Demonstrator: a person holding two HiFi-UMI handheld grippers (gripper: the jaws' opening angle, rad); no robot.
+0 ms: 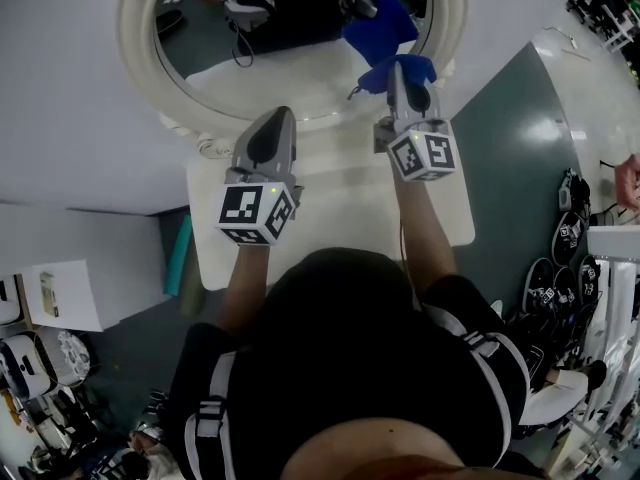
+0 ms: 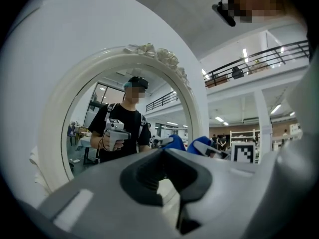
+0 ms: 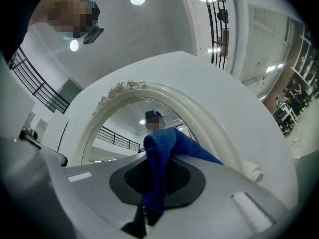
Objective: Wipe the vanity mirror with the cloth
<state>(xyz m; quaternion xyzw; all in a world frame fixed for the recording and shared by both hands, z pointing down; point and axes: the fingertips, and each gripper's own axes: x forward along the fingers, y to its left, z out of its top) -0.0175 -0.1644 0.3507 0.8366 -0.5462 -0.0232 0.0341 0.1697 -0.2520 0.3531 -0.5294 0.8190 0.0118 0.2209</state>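
Observation:
The oval vanity mirror (image 1: 142, 58) with a white ornate frame stands at the back of a white table (image 1: 340, 213). My right gripper (image 1: 405, 76) is shut on a blue cloth (image 1: 382, 74), held at the mirror's lower right edge, close to the glass. The cloth (image 3: 160, 151) hangs bunched between the jaws in the right gripper view, with the mirror frame (image 3: 124, 89) just behind. My left gripper (image 1: 274, 118) hovers in front of the mirror's lower rim, shut and holding nothing. The left gripper view looks into the mirror (image 2: 149, 52), which reflects a person holding both grippers.
A grey wall lies behind the mirror. Green floor surrounds the table. Shoes and cables (image 1: 568, 230) lie on the floor at the right, white boxes and papers (image 1: 60, 296) at the left. A teal object (image 1: 178, 255) leans by the table's left edge.

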